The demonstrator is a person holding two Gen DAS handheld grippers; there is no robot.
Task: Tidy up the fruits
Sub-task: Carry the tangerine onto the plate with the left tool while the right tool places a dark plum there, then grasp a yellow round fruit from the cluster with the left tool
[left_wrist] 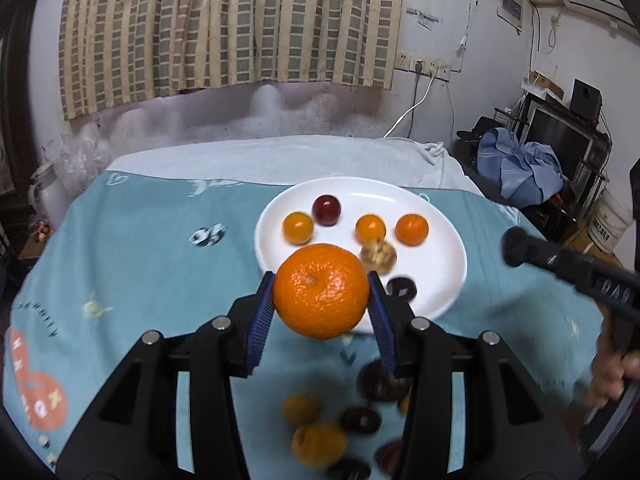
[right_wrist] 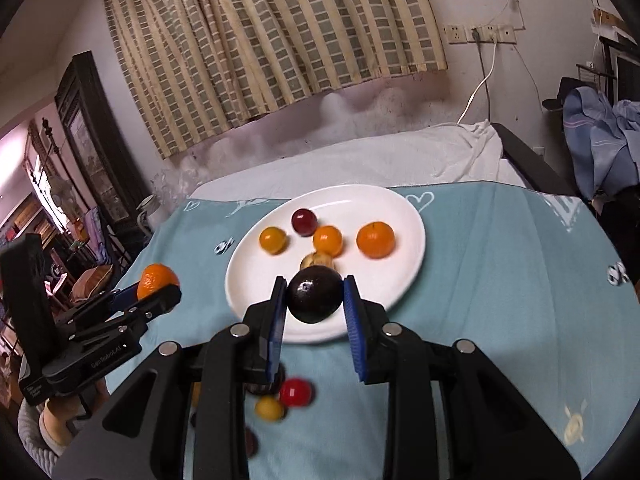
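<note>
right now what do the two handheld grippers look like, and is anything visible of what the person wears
Both are matte black plastic with angular cut-out linkages and round silver pivot pins. Each finger carries a ribbed blue pad. The left gripper shows white lettering along its body and a boxy black block at the rear. The right gripper is built the same. A light knitted sleeve cuff shows at the left wrist.

Support surface: bed [right_wrist: 460, 152], white sheet visible along the far edge. Light blue printed cloth [right_wrist: 500, 280] covers the nearer part. White round plate [right_wrist: 416, 220] lies on the cloth, centre of frame. Loose fruit directly on the cloth at lower centre, blurred: red fruit [right_wrist: 295, 392], small yellow fruit [right_wrist: 270, 408], several dark ones [left_wrist: 360, 420], and orange ones [left_wrist: 318, 444].
</note>
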